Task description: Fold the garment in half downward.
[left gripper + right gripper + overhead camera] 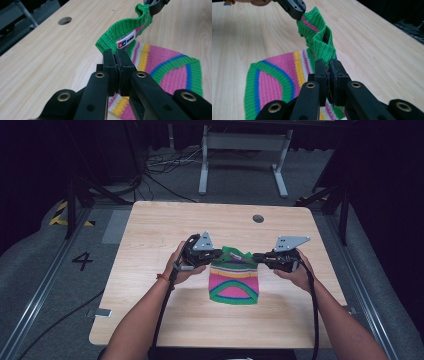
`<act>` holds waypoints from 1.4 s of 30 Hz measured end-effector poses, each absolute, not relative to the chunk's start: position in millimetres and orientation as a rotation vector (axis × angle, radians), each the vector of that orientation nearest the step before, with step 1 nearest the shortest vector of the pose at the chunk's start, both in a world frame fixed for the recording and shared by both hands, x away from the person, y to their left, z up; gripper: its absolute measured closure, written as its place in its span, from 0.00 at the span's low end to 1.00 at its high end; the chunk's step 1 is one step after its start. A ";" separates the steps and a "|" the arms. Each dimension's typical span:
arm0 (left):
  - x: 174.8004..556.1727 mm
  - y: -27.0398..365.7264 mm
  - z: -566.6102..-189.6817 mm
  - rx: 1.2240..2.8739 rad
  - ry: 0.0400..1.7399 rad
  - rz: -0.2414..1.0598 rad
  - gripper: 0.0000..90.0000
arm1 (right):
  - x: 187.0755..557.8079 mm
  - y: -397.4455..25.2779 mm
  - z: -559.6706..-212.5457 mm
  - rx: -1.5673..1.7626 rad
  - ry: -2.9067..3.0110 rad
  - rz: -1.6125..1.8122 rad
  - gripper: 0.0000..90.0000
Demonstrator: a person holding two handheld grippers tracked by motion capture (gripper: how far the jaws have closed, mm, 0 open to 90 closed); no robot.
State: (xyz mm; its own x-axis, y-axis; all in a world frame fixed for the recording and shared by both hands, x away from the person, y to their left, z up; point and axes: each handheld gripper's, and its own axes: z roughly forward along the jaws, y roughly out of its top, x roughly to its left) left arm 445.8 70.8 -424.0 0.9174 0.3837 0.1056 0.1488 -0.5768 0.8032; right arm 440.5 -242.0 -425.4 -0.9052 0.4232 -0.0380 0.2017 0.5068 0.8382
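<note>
A striped knitted garment (pixel 234 282) is being held up by its green ribbed edge over the middle of a light wooden table (pixel 150 235), as seen from the high view, its lower part lying flat on the tabletop while the top band is being lifted clear of the surface. The left claw (pixel 218 254) is being gripped in the person's left hand (pixel 181 267) and is being kept pinched tight on the left end of the green band; in the left gripper view the left claw (pixel 117 57) is being shown with its jaws pressed together on the knit just below a small white label (pixel 126 42) sewn inside the band. The right claw (pixel 256 256) is being gripped in the right hand (pixel 296 275) and is being clamped on the opposite end of the same band; in the right gripper view the right claw (pixel 327 65) is being shown closed on a twisted fold of green ribbing. Pink, yellow, white, blue and green stripes are being displayed across the body of the garment. A round hole (pixel 258 218) is being seen in the table near its far edge, well apart from the garment, and a metal frame (pixel 243 157) is standing on the floor beyond.
</note>
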 end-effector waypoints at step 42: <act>380.1 68.3 -486.0 2.435 0.207 0.163 0.95 | 361.8 -235.2 -490.5 0.470 2.731 1.149 0.92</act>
